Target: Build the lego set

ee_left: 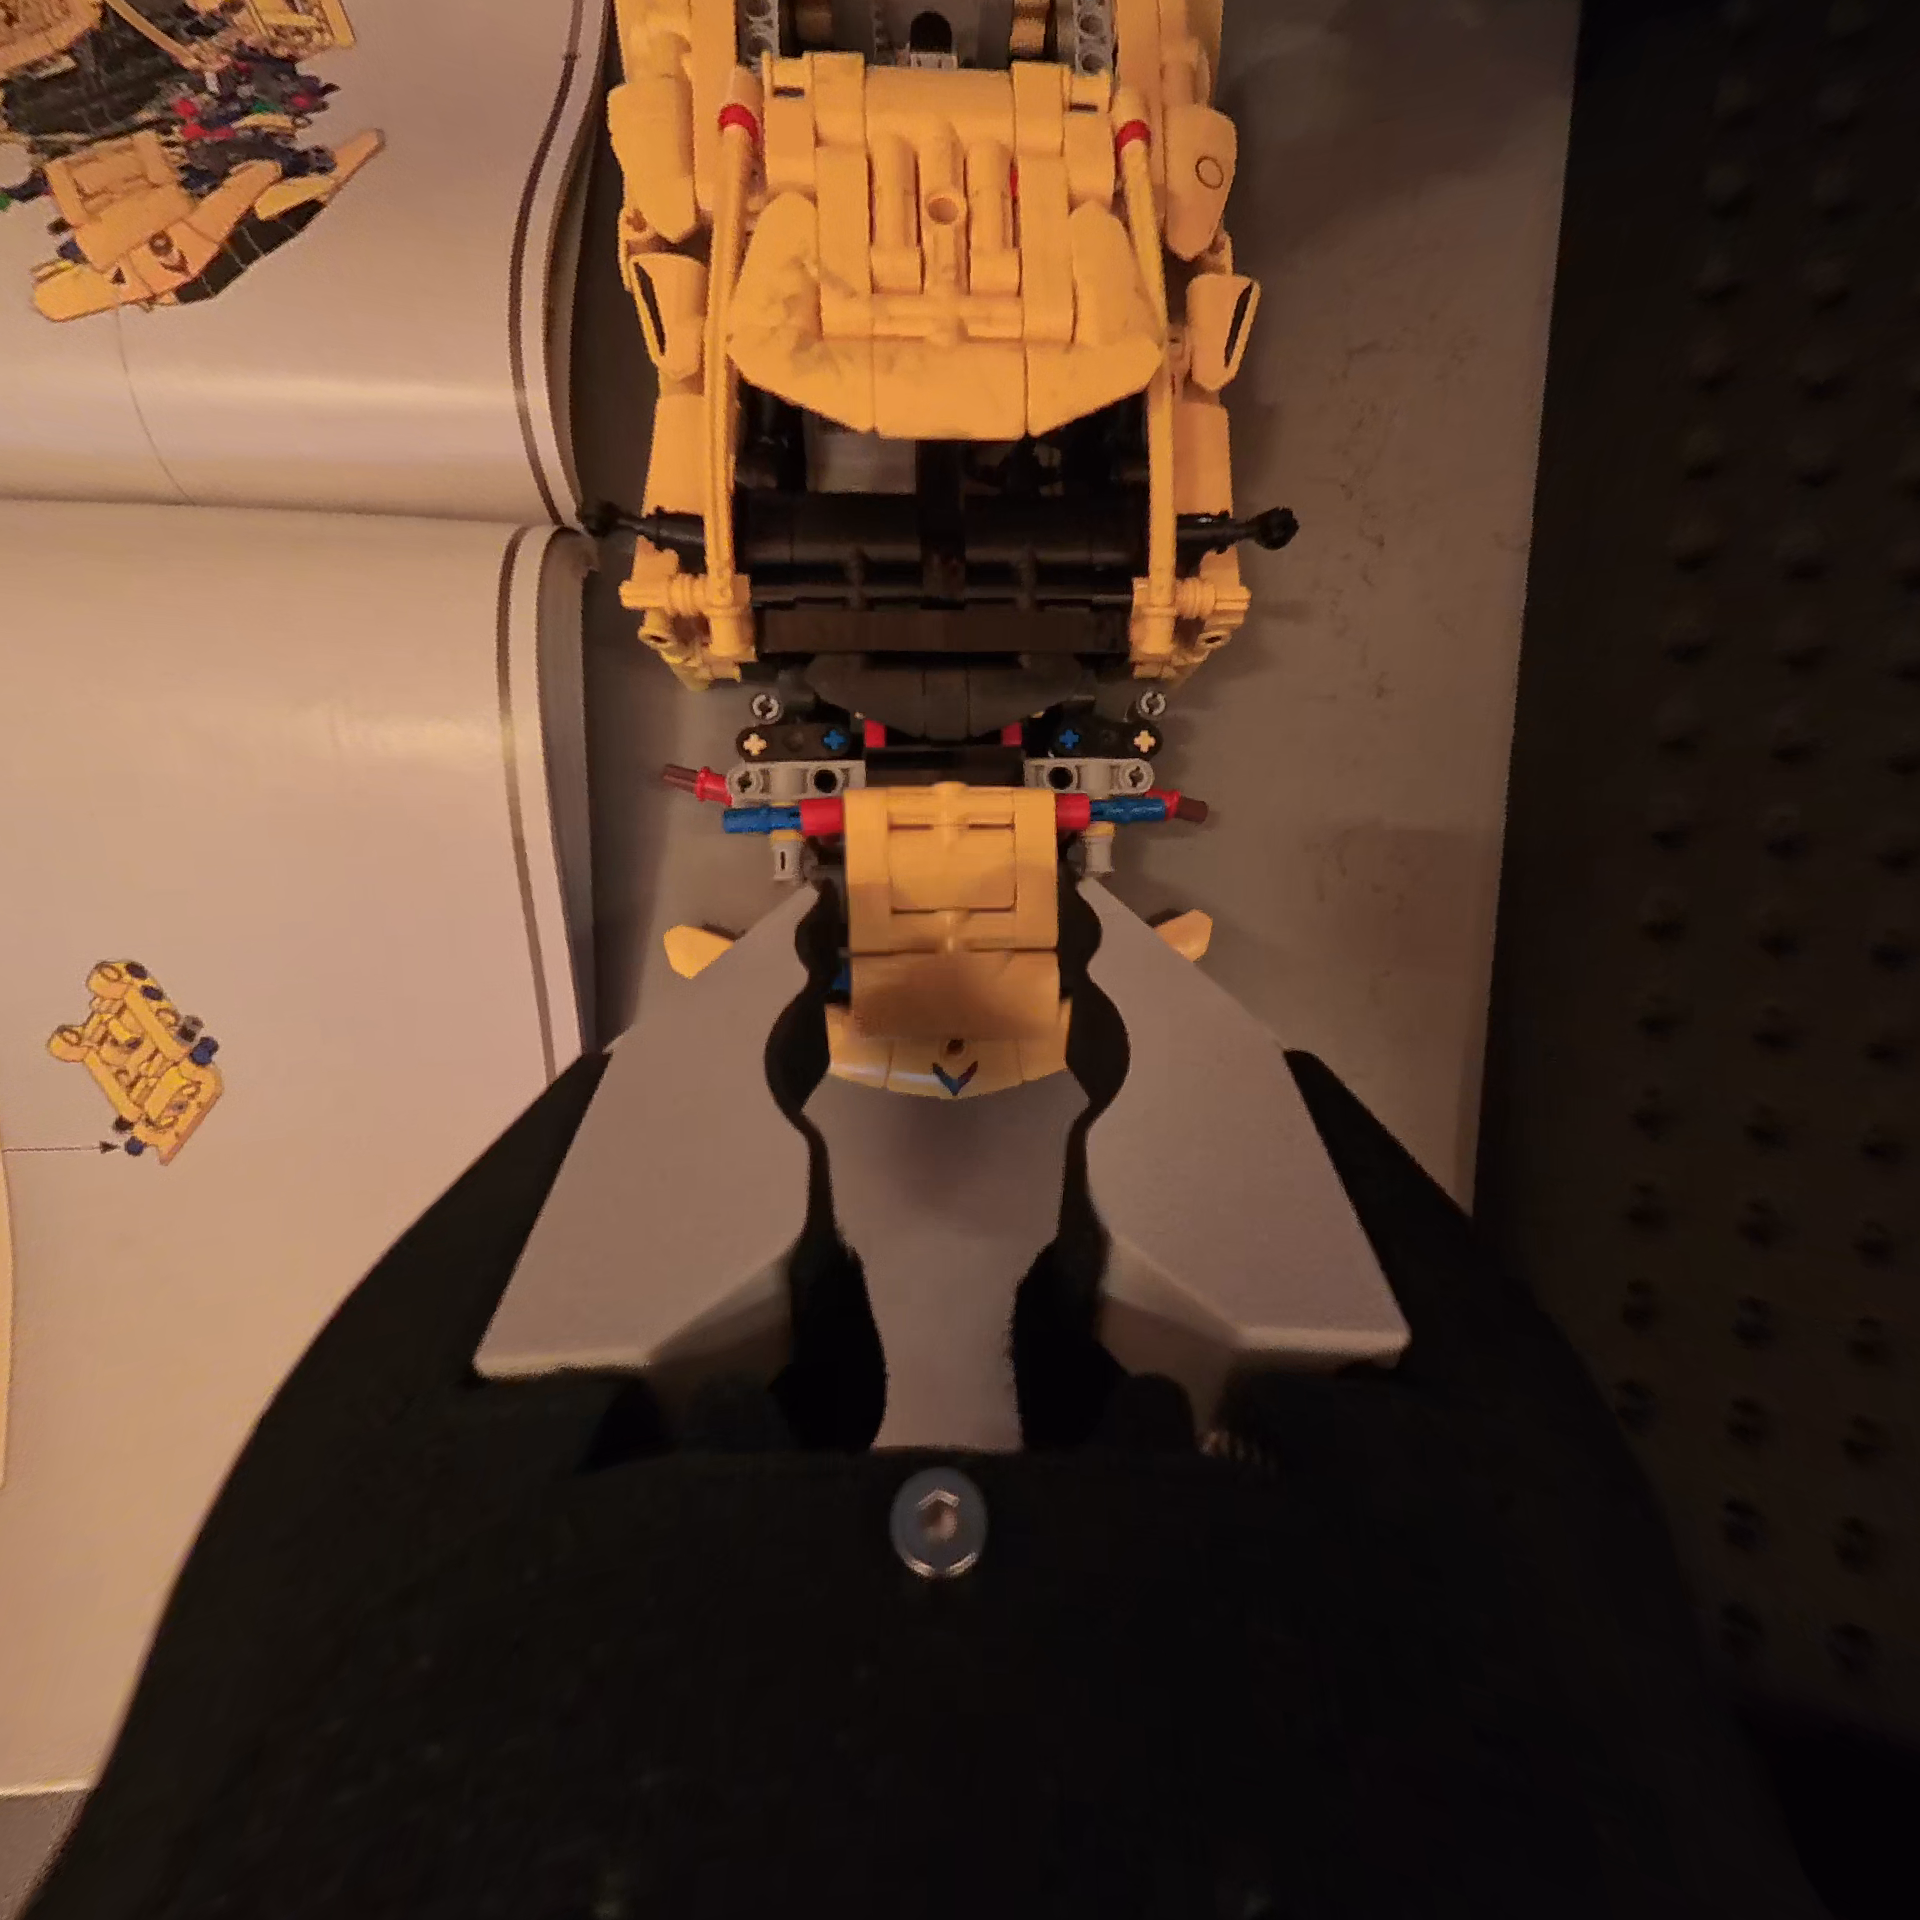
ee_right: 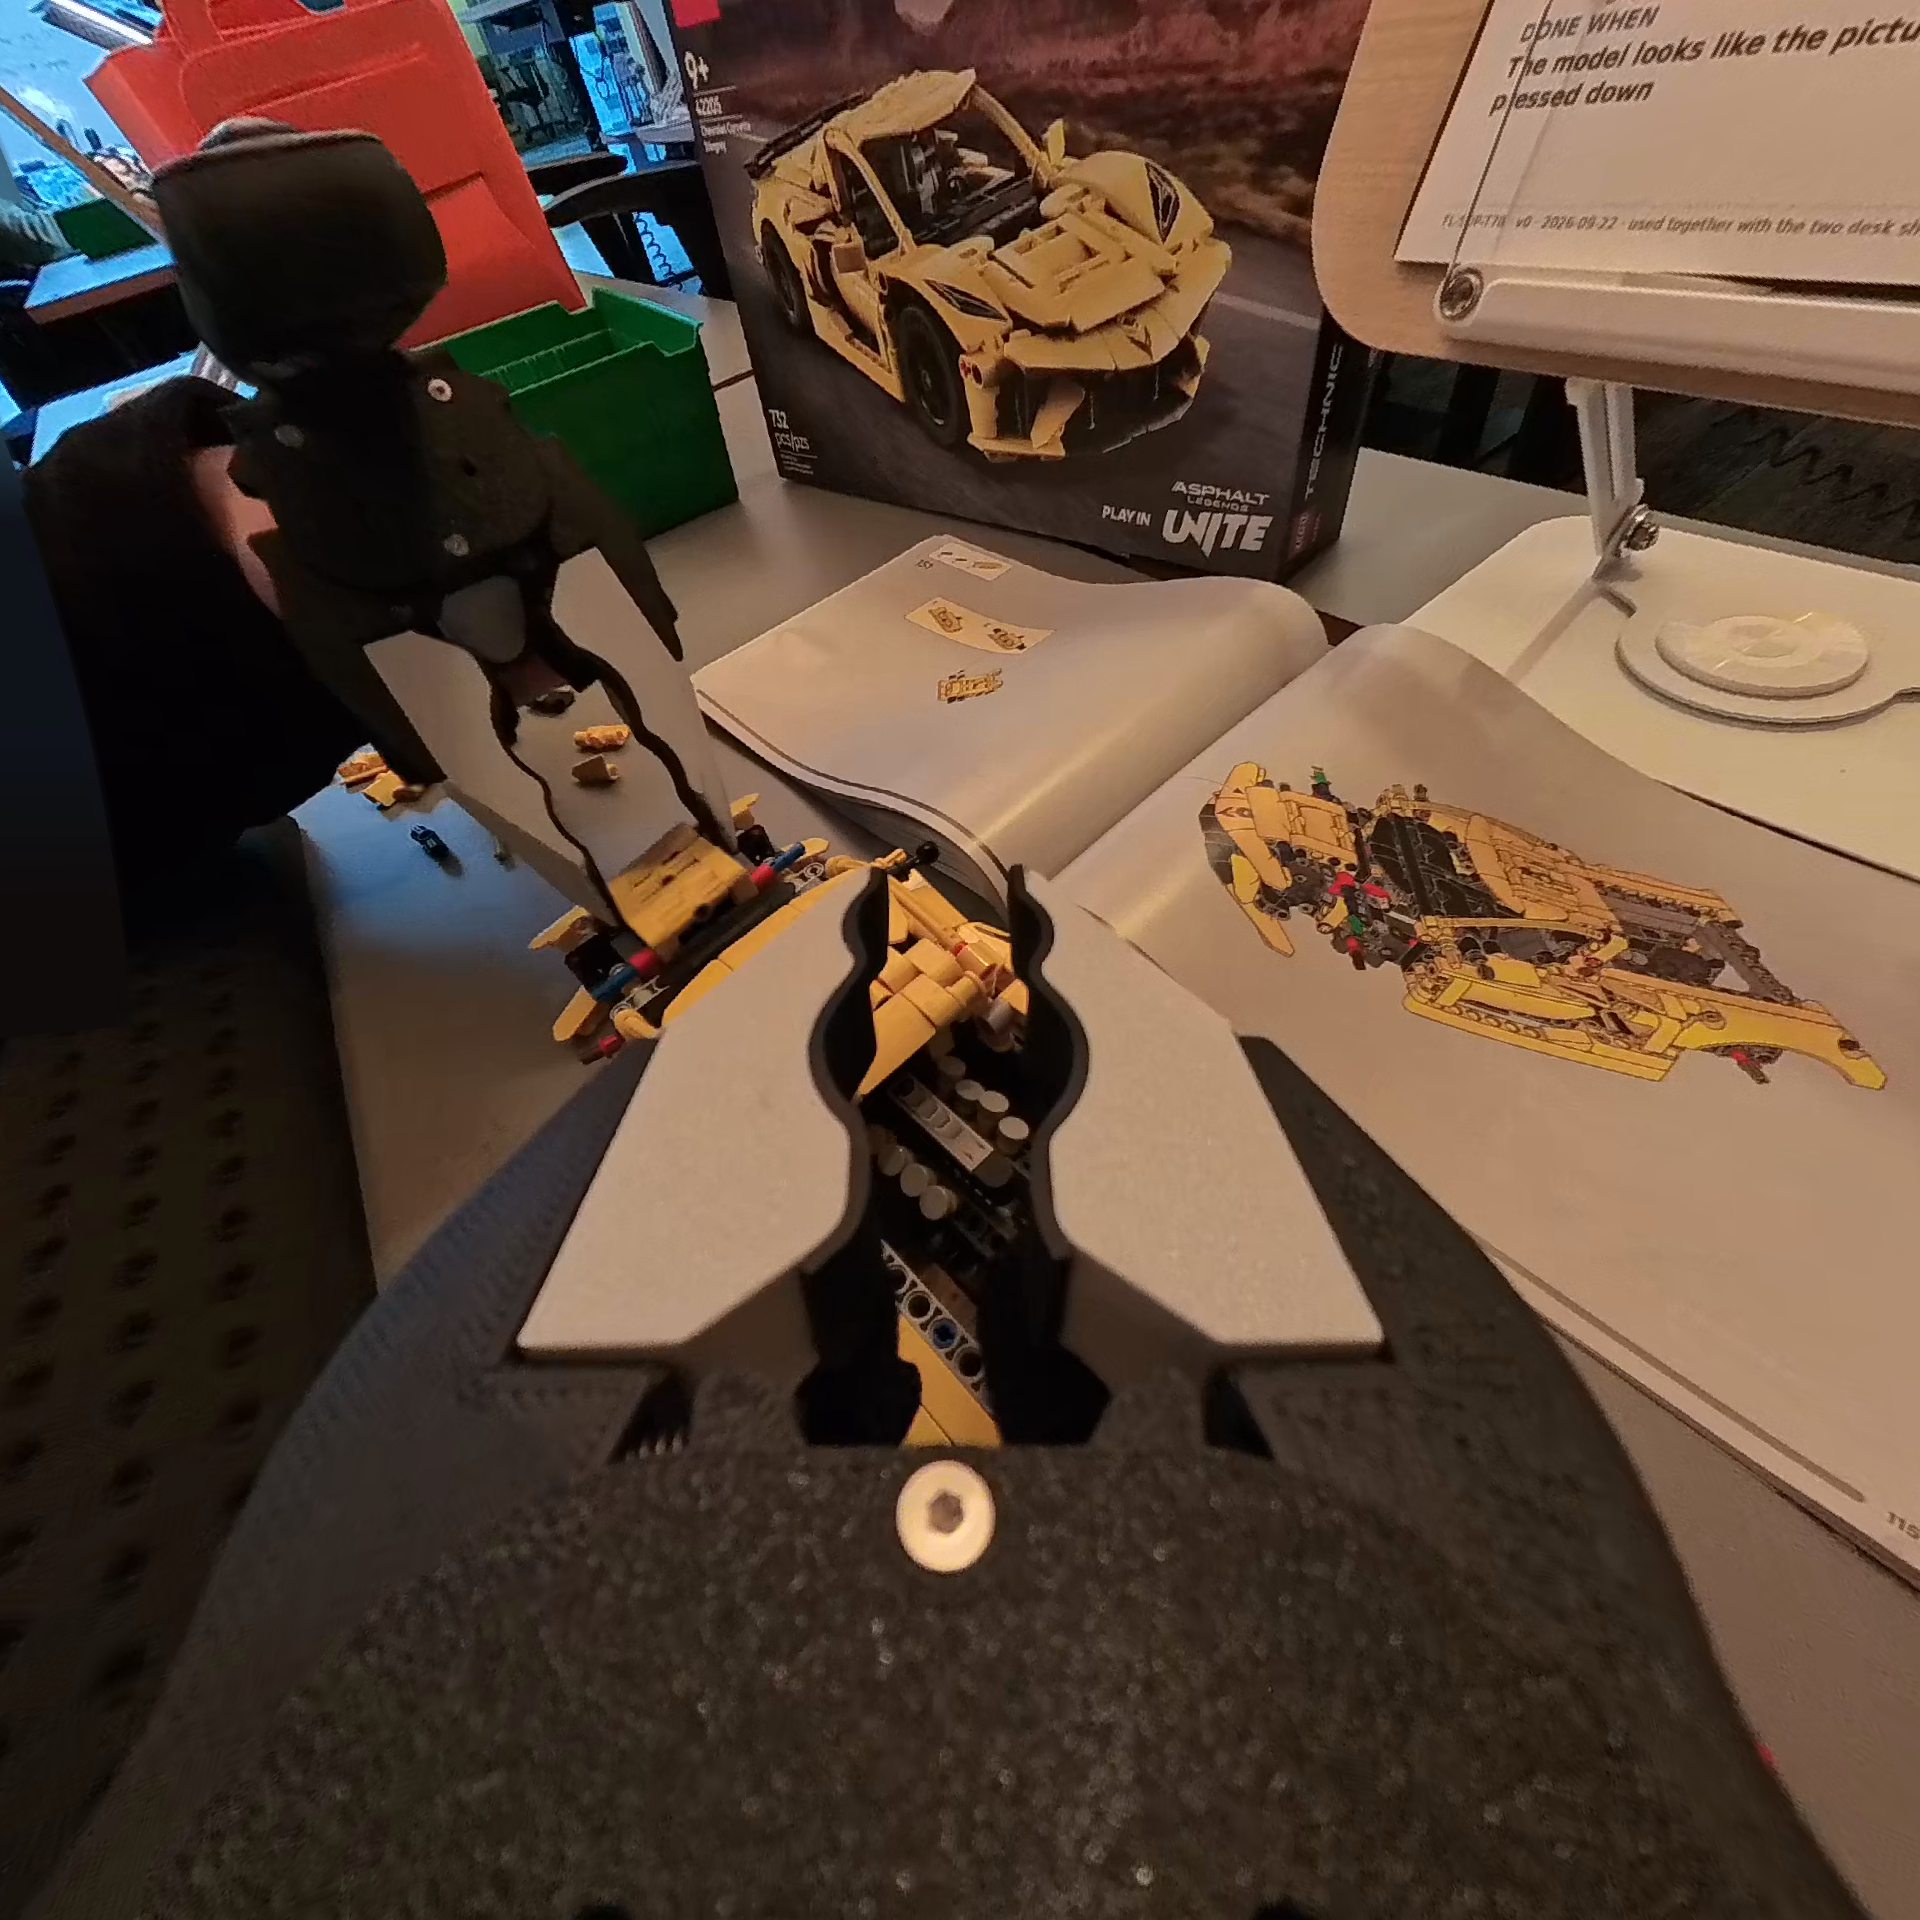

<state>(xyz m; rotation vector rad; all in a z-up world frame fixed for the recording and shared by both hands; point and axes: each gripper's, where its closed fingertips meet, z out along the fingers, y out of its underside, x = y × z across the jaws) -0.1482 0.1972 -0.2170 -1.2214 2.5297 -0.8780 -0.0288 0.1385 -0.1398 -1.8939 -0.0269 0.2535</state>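
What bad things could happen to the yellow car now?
1. The left claw pinches only the nose piece; if it pulls or twists, that piece might pop off the car.
2. Thin red and blue pins stick out right beside the claw's fingers and could get bumped loose.
3. The right claw sits around the car's middle; squeezing hard might crack panels apart.

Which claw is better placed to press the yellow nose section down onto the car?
Probably left. The left claw already straddles the yellow nose section from above, while the right claw sits over the car's rear.
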